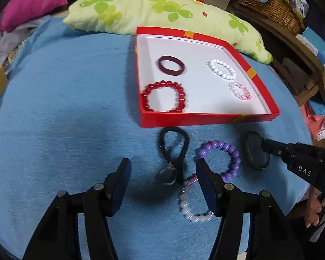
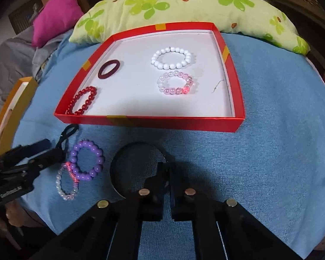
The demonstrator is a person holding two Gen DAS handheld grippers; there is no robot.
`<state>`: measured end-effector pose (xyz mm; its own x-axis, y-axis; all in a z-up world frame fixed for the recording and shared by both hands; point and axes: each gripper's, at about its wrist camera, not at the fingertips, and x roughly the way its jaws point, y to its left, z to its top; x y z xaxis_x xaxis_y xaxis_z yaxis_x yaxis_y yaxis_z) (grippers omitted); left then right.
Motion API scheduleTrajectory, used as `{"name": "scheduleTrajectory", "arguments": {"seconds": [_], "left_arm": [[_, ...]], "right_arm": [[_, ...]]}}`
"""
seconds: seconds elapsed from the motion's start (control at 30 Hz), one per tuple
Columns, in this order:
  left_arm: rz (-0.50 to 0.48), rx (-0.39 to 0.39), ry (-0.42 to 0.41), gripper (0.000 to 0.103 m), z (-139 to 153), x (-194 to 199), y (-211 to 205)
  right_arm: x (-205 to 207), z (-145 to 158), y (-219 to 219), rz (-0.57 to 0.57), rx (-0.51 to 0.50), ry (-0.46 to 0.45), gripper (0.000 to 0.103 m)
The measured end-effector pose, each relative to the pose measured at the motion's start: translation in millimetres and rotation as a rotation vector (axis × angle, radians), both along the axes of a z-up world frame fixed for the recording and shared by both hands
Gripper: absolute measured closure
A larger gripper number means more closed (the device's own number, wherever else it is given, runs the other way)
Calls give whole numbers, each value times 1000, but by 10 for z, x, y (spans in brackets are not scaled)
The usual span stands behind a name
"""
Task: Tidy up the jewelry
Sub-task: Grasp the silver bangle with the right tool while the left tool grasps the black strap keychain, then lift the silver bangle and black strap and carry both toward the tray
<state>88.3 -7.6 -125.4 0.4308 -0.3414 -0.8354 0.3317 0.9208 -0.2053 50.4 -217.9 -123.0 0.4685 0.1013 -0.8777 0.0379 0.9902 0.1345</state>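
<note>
A red tray [image 1: 205, 119] [image 2: 149, 122] with a white floor holds a dark red band [image 1: 171, 66], a red bead bracelet [image 1: 163, 97], a white bead bracelet [image 1: 222, 69] and a pink bead bracelet [image 1: 240, 91]. In front of it on the blue cloth lie a black hair tie with a charm [image 1: 173, 151], a purple bead bracelet [image 1: 220, 159] [image 2: 86, 161] and a pale pink bead bracelet [image 1: 192, 203] [image 2: 67, 184]. My left gripper [image 1: 162, 169] is open above the hair tie. My right gripper [image 2: 168, 171] is shut on a black band [image 2: 119, 173] [image 1: 256, 150].
A green leaf-print pillow [image 1: 140, 8] lies behind the tray. A magenta cushion [image 1: 32, 2] is at the back left, an orange box [image 2: 13, 108] at the left edge, and wicker baskets and shelves [image 1: 270, 4] stand to the right.
</note>
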Motion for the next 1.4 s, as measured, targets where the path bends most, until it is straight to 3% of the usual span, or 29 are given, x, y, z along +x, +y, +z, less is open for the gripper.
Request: {"name": "scheduleTrajectory", "arguments": {"seconds": [0.1,0.17,0.27,0.53,0.7,1.0,1.27,1.4], "left_arm": [[-19,19,-20,58,-13,13,-66],[-30,38,-29,83,-28,10,-101],[-33,40,-38,93,-43,15,-104],[-56,72,-61,97,15,-124,-62],[-52,77,-122,98,203,-268,73],[-5,6,-178,98,434,-342,415],[-12,25,-214,98,519,-363,216],[1,73,-237,98,542,-374,123]], "right_arm": [[-37,74,-59,-12,11,-26,99],[-60,118,-85,-13,21,-38,99],[-62,145,-107,-12,44,-40,99],[-112,277,-88,19,153,-63,99],[-150,375,-85,37,198,-90,99],[-228,516,-219,40,292,-133,99],[-224,511,-255,22,299,-132,99],[-213,505,-277,11,302,-135,99]]}}
